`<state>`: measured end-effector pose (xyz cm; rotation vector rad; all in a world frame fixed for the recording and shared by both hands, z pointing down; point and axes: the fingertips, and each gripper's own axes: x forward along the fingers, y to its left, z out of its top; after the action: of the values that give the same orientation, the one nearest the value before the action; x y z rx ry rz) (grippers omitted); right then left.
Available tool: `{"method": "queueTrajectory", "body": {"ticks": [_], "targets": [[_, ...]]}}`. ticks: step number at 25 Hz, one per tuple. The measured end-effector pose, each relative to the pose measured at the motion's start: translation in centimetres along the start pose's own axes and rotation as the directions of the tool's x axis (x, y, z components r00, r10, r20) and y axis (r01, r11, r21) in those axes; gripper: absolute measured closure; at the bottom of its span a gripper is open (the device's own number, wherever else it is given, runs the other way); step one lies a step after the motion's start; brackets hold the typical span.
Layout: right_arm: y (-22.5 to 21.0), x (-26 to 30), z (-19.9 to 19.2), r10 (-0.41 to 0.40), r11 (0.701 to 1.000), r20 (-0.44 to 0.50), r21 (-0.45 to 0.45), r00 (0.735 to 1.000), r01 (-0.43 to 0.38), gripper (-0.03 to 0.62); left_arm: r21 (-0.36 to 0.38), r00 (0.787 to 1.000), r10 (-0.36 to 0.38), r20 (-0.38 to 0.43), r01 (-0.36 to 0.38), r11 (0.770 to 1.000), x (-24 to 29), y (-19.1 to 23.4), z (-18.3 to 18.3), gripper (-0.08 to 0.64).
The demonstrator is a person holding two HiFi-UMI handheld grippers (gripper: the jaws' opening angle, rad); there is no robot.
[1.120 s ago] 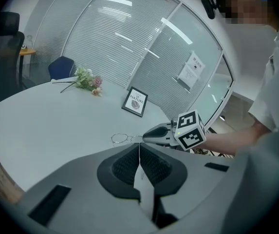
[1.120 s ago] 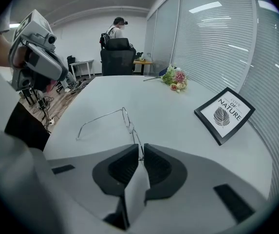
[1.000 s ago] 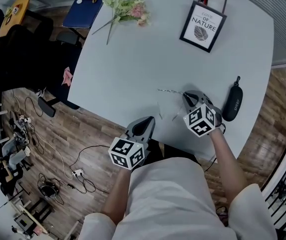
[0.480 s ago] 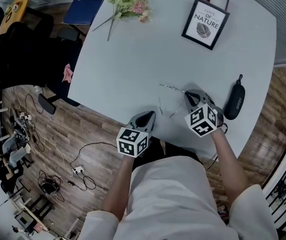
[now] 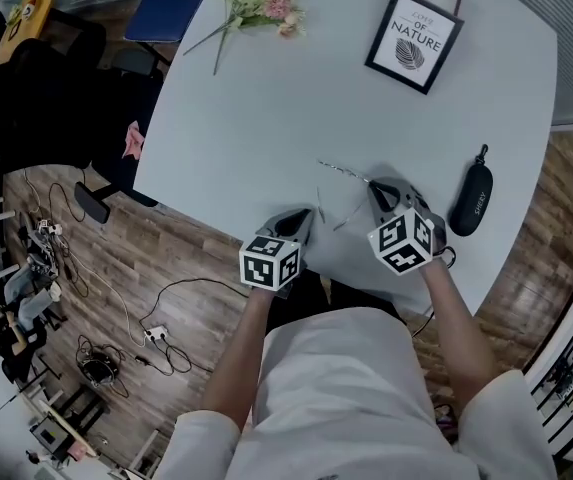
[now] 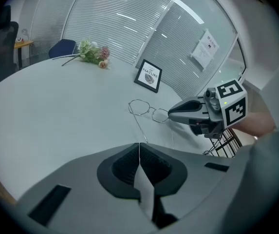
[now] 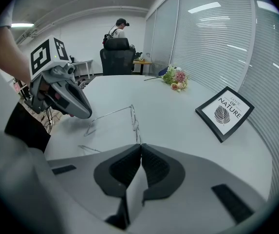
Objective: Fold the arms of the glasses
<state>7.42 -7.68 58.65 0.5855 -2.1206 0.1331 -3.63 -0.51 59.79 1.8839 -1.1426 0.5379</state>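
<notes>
The left gripper (image 5: 303, 218) has moved up from the table (image 5: 256, 118) edge, and its closed jaws now meet the tip of one arm of the glasses (image 5: 334, 198). I cannot tell whether the wire is pinched or only touched. The right gripper (image 5: 377, 192) stays clamped on the frame by one lens, holding the glasses low over the table. Both arms are spread, so the first fold looks about to start.

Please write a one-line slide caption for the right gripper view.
Right tool pinches the glasses by the frame; shut left tool sits beside one arm.
</notes>
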Motion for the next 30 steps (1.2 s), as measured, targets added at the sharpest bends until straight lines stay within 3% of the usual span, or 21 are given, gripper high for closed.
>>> {"method": "queueTrajectory", "body": {"ticks": [10, 30], "targets": [[1.3, -0.2, -0.2, 0.018, 1.000, 0.003, 0.002, 1.000, -0.018, 0.577, 0.020, 0.999, -0.032, -0.043, 0.033, 0.999, 1.4, -1.0, -0.6, 0.540], [3.1, -0.5, -0.3, 0.054, 0.998, 0.006, -0.018, 0.999, -0.054, 0.577, 0.019, 0.995, -0.089, -0.033, 0.090, 0.996, 3.3, -3.2, 0.9, 0.540]]}}
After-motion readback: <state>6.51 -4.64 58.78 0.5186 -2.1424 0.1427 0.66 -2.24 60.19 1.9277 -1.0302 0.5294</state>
